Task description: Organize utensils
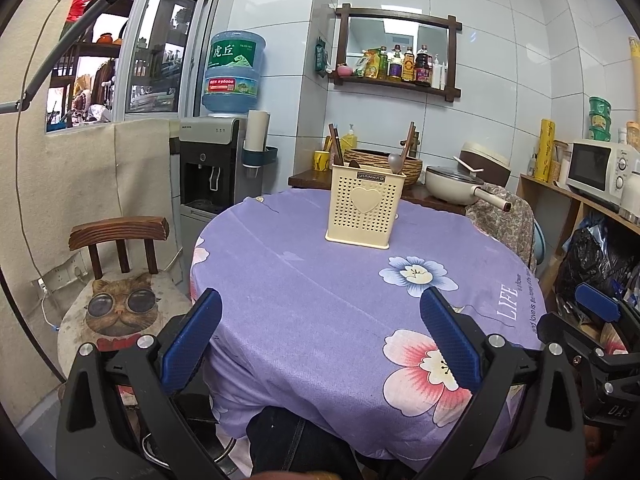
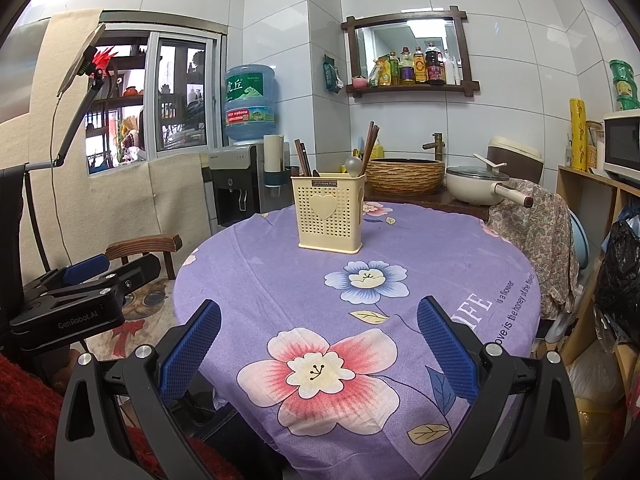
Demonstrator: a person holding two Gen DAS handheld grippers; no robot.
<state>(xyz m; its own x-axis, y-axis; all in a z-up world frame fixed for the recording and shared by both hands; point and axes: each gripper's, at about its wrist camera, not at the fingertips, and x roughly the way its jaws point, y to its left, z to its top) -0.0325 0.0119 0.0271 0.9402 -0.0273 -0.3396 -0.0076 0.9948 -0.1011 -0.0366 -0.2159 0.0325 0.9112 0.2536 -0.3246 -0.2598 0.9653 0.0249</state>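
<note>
A cream perforated utensil holder [image 1: 366, 206] with a heart on its front stands on the far middle of the round table; it also shows in the right wrist view [image 2: 329, 214]. Dark chopsticks [image 2: 303, 158] and a spoon [image 2: 353, 165] stick out of its top. My left gripper [image 1: 320, 312] is open and empty over the table's near left edge. My right gripper [image 2: 319, 320] is open and empty over the near edge, to the right of the left one. Both are well short of the holder.
The table wears a purple floral cloth [image 2: 360, 320]. A wooden chair with a cat cushion [image 1: 120, 312] stands at the left. A water dispenser [image 1: 212, 160] stands behind. A draped chair [image 2: 532, 232] and shelves with a microwave [image 1: 600, 168] stand at the right.
</note>
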